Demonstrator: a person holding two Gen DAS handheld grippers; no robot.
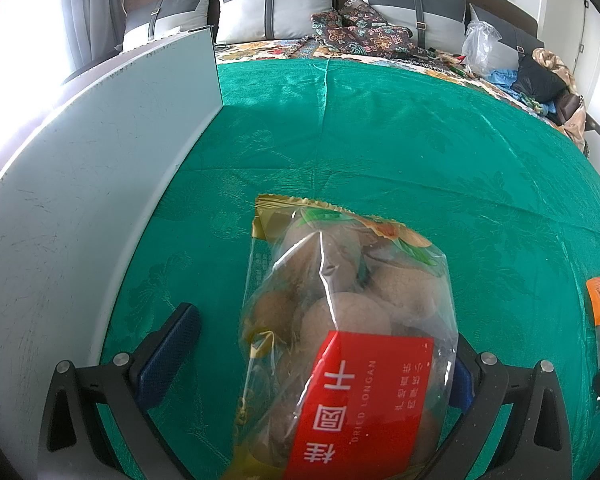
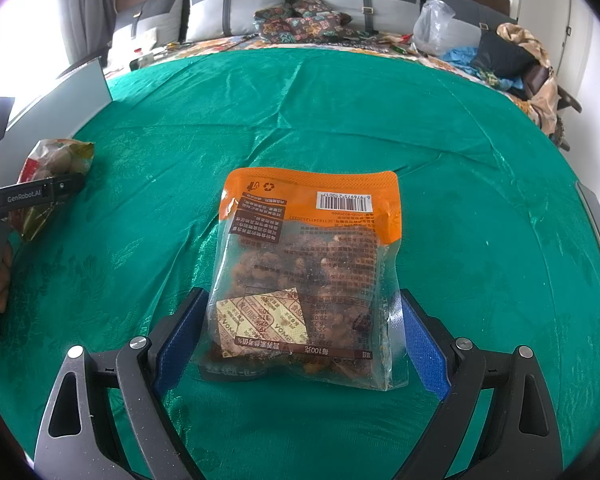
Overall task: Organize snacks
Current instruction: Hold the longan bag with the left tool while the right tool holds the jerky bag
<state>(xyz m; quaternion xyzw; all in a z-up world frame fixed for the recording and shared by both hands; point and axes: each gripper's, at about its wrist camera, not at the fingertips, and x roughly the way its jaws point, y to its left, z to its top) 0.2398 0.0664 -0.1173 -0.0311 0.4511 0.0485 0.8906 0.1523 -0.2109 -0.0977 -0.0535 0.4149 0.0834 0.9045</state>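
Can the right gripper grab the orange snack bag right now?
Probably yes. The right gripper is open, and the orange snack bag lies flat on the green cloth with its near end already between the two blue fingers. Nothing is in the way.

The green cloth point(image 2: 340, 120) is woven damask with a soft sheen and creases. On it, the orange-topped snack pouch point(image 2: 306, 276) is glossy clear plastic. The dried longan bag point(image 1: 340, 328) is crinkly, shiny film. Beside the cloth, the grey panel point(image 1: 80, 200) looks matt and scuffed.
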